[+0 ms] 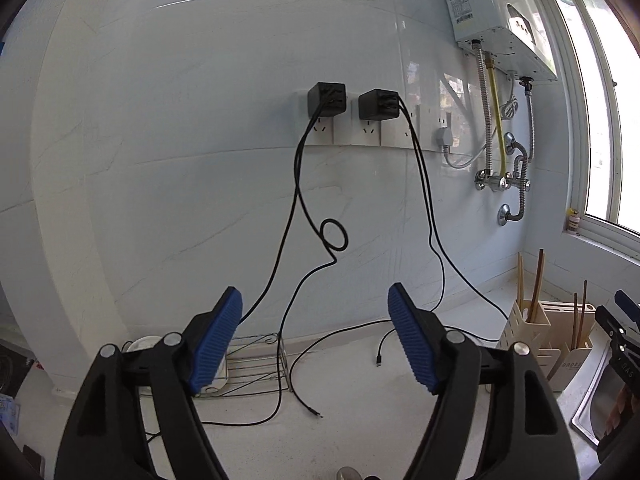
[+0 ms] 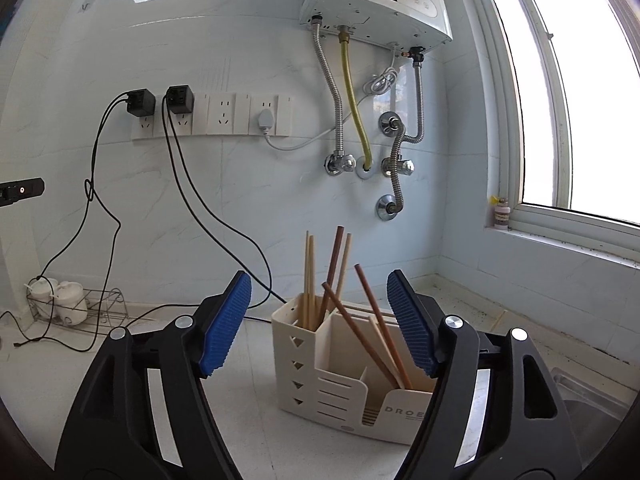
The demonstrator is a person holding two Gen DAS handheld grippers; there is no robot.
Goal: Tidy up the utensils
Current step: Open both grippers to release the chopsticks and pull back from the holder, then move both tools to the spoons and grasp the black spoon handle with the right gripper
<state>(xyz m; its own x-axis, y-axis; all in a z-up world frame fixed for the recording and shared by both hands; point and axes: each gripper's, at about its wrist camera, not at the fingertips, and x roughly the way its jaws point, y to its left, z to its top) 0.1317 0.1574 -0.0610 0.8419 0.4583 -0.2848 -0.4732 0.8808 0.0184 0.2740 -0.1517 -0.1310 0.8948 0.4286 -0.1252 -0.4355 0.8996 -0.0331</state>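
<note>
Right wrist view: my right gripper [image 2: 319, 320] spread, empty, level over white countertop [image 2: 260, 432]; chopsticks [image 2: 338, 270] stand in cream utensil holder [image 2: 320, 376], lower centre, below water heater [image 2: 376, 0]. Left gripper [image 1: 315, 340] likewise spread, facing tiled wall [image 1: 180, 160].

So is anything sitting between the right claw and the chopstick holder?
Nothing visible does. The right claw is open and empty, and the chopstick holder stands right ahead on bare counter.

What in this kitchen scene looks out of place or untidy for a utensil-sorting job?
One pale chopstick lies loose on the counter by the window wall, outside the cream holder. Black charging cables also sprawl unplugged across the counter.
</note>
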